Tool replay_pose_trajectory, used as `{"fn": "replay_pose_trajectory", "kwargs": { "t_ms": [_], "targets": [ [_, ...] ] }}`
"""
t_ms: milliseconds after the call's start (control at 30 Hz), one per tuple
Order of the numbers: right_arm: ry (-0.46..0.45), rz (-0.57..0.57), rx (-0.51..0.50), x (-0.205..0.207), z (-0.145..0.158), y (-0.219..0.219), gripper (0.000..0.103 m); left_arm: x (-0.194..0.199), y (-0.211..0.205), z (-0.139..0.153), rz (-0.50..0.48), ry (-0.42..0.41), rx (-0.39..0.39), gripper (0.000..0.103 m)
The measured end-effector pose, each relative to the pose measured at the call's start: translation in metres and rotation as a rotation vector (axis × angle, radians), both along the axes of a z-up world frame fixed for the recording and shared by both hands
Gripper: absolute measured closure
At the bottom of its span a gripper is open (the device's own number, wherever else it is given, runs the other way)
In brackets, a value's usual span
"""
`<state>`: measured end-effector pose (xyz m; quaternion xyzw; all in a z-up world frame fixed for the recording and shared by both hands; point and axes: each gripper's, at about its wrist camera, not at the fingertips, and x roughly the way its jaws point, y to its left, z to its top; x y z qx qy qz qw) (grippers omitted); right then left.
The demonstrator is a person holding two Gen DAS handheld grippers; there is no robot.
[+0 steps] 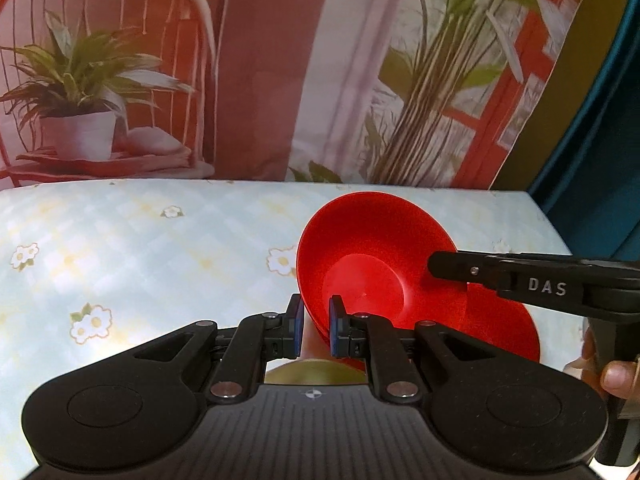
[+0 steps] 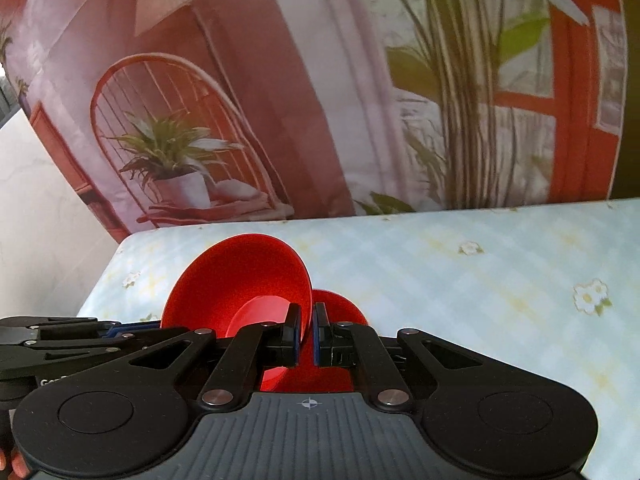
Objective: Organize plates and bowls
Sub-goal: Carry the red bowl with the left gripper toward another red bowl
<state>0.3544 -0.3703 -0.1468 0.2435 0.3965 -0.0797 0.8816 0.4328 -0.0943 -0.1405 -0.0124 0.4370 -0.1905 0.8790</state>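
A red bowl (image 1: 372, 256) is tilted up above the table. My left gripper (image 1: 315, 326) is shut on its near rim. My right gripper (image 2: 307, 330) is shut on the bowl's (image 2: 240, 280) right rim; it shows in the left wrist view (image 1: 444, 268) coming in from the right. A second red dish (image 1: 504, 328) lies beneath and to the right of the bowl; in the right wrist view this dish (image 2: 344, 308) shows behind my fingers. A yellow-green dish (image 1: 316, 374) shows under my left gripper, mostly hidden.
The table (image 1: 140, 248) has a pale blue checked cloth with daisies. A printed backdrop (image 1: 260, 68) of plants and a chair stands along its far edge. The table's right edge (image 1: 556, 228) and a white wall (image 2: 36, 208) at left bound the space.
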Motion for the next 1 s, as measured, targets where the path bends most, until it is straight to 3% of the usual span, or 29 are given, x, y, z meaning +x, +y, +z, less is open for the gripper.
{"fn": "replay_pose_trajectory", "kwargs": {
  "t_ms": [533,867,967,1000],
  "targets": [
    [0.007,-0.046,0.042,-0.018,-0.020,-0.018,0.098,0.005,-0.018,-0.011,0.004,0.024,0.073,0.089],
    [0.003,-0.061,-0.005,-0.030,-0.015,-0.024,0.098,-0.005,-0.024,-0.001,0.018,-0.023,0.096,0.088],
    [0.009,-0.061,-0.053,-0.038,-0.009,-0.027,0.096,-0.014,-0.028,0.009,0.013,-0.032,0.072,0.087],
    [0.018,-0.064,-0.069,-0.041,-0.008,-0.028,0.096,-0.018,-0.029,0.012,0.007,-0.030,0.052,0.083]
  ]
}}
